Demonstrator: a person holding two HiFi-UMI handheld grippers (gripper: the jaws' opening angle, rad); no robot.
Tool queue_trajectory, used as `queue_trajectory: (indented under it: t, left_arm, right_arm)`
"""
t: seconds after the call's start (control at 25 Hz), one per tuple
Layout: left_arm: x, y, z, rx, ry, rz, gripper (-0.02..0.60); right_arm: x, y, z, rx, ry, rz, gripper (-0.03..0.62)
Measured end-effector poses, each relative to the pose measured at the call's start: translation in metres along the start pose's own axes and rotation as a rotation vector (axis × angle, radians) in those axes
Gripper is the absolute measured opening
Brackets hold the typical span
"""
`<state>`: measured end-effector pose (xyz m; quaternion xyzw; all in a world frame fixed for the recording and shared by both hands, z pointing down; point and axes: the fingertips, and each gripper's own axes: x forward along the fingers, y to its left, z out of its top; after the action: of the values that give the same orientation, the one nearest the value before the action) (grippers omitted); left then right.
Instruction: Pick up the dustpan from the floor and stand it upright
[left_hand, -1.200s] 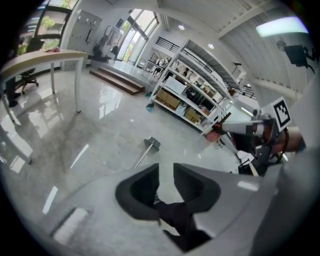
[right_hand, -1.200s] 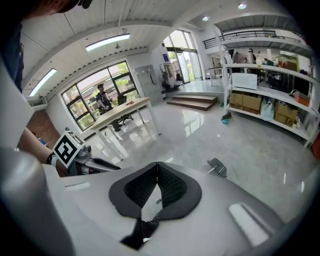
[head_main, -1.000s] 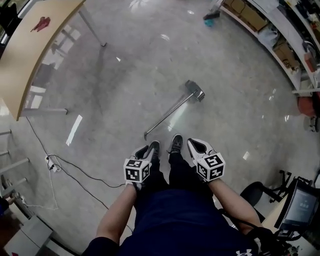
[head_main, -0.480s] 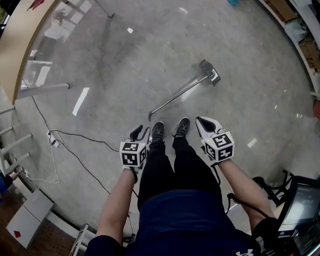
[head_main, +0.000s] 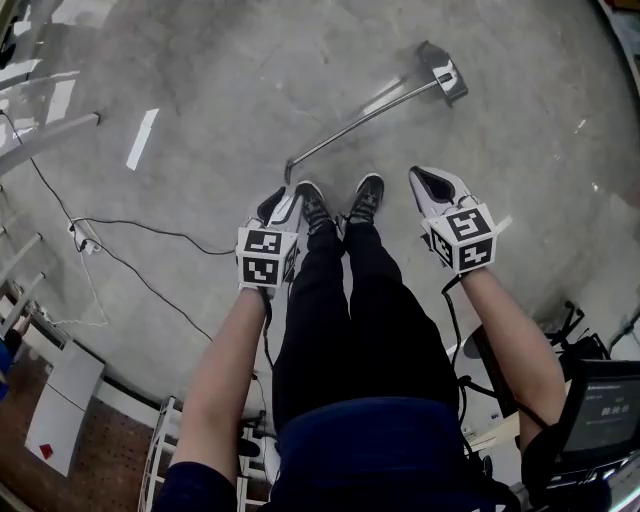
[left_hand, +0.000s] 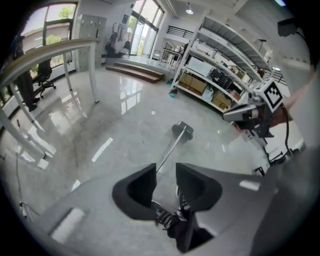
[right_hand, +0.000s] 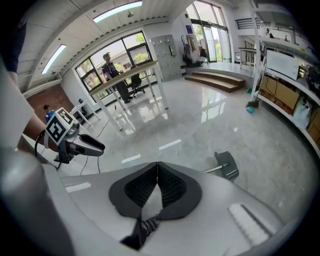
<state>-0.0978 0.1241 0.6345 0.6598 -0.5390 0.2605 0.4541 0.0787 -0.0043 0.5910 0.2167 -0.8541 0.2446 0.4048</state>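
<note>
1. Head view showed the dustpan (head_main: 370, 113) lying flat on the glossy grey floor (head_main: 200, 90). Its long metal handle ran out toward 1 o'clock to the pan.
2. The handle's near end lay at 12 o'clock from the left shoe (head_main: 312, 205), just ahead of its toe. The right shoe (head_main: 366, 195) stood just beside it at 3 o'clock.
3. The left gripper (head_main: 278, 205) hung at 9 o'clock of the left shoe, pointing steeply down at the floor and clear of the handle.
4. In the left gripper view its jaws stood apart and had just been opening. Nothing was pinched between them. The handle showed through the gap, lying farther off on the floor and climbing toward the pan at 12 o'clock.
5. The right gripper (head_main: 425, 180) hung at 3 o'clock of the right shoe, also tilted down. The pan lay beyond it at 12 o'clock, well apart.
6. In the right gripper view its jaws were pressed together and empty. The pan lay at 3 o'clock of them on the floor.
7. A dark cable (head_main: 150, 232) trailed over the floor at 9 o'clock of the left gripper.
8. Shelving (left_hand: 225, 75) stood at 1 o'clock in the left gripper view.
9. A table (right_hand: 131, 74) stood at 11 o'clock in the right gripper view.
</note>
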Motion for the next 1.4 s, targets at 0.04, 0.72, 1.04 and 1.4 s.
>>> queue_trajectory:
  t: [0.04,0.72,1.04,1.4]
  left_arm:
    - [0.01,0.0,0.0,0.003,0.009,-0.016,0.128]
    - [0.168,0.064,-0.063,0.225,0.068,-0.006,0.17]
    - [0.23,0.105,-0.114,0.214,0.1,0.018,0.17]
    - [0.297,0.137,-0.195,0.357,0.261,-0.015,0.181]
  right_arm:
    - [0.008,-0.006,-0.002,-0.007,-0.001,-0.006,0.011]
    - [0.138,-0.043,-0.064,-0.203,0.017,0.015,0.1]
    - [0.201,-0.09,-0.111,-0.054,0.028,-0.012,0.101]
    - [0.258,-0.118,-0.149,-0.013,0.037,0.002,0.101]
